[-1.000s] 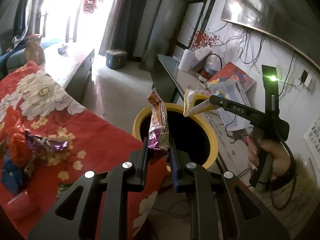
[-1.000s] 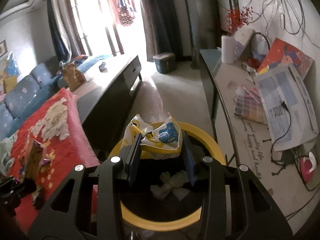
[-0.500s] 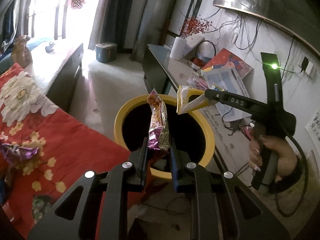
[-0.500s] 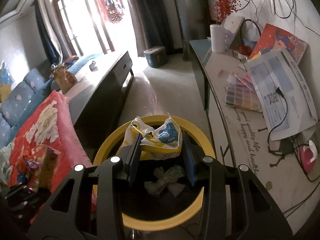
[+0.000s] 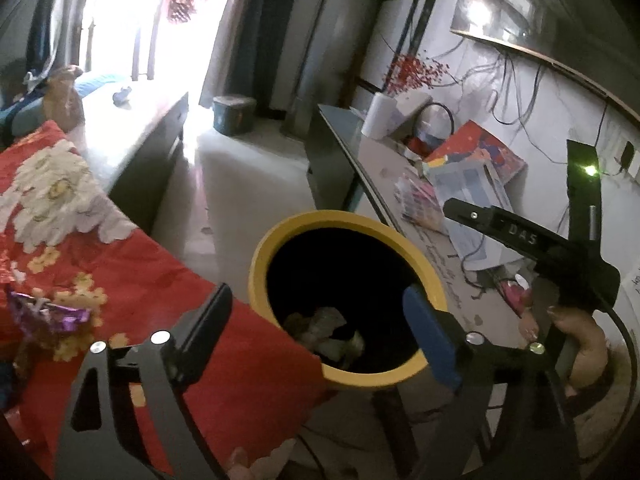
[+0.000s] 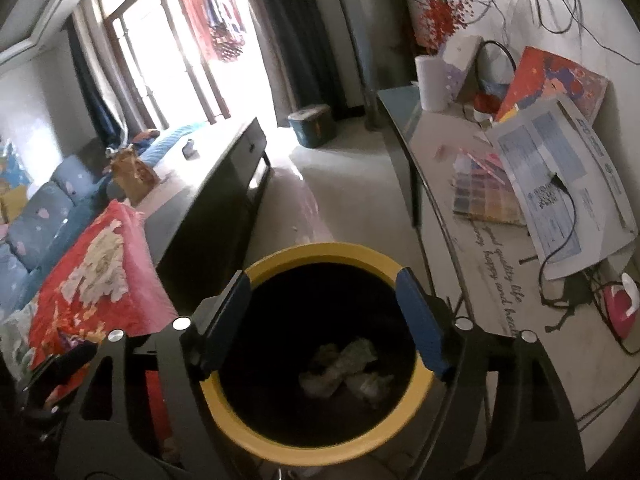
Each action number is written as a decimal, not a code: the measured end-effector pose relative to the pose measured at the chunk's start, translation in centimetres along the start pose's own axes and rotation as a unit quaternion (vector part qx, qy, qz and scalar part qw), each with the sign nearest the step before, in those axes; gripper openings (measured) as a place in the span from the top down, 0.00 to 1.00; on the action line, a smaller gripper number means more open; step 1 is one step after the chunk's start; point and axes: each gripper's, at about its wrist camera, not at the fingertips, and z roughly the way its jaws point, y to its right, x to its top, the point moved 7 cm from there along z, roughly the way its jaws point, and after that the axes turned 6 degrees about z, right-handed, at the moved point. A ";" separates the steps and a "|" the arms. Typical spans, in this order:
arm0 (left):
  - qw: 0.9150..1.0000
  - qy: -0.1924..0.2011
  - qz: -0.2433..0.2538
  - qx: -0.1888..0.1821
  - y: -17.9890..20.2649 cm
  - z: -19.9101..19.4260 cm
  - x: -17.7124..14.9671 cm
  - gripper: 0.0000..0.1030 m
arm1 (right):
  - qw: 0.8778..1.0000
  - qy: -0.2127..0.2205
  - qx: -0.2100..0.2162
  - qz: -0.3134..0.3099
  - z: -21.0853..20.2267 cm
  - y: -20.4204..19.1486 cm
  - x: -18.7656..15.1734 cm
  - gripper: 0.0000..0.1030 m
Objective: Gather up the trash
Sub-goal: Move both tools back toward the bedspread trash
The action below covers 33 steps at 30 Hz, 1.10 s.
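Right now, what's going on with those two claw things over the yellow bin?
A person is collecting trash with a gripper in each hand. Both the left gripper and right gripper hang open and empty over the bin. Crumpled trash lies at the bottom. A purple wrapper waits on the red cloth.

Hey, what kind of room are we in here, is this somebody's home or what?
Most likely a home living room: a blue sofa by a bright window, a long low dark cabinet, and a cluttered side table. A yellow-rimmed trash bin stands below both open grippers.
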 end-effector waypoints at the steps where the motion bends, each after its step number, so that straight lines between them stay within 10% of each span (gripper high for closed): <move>1: 1.000 0.006 0.000 0.008 -0.3 -0.5 0.1 0.15 | 1.000 0.002 0.002 -0.005 -0.1 -0.4 0.0 0.34; 33: 0.985 0.094 -0.069 0.126 -10.8 -11.6 -0.2 0.12 | 0.985 0.016 0.118 -0.127 -4.9 -14.0 -4.0 0.28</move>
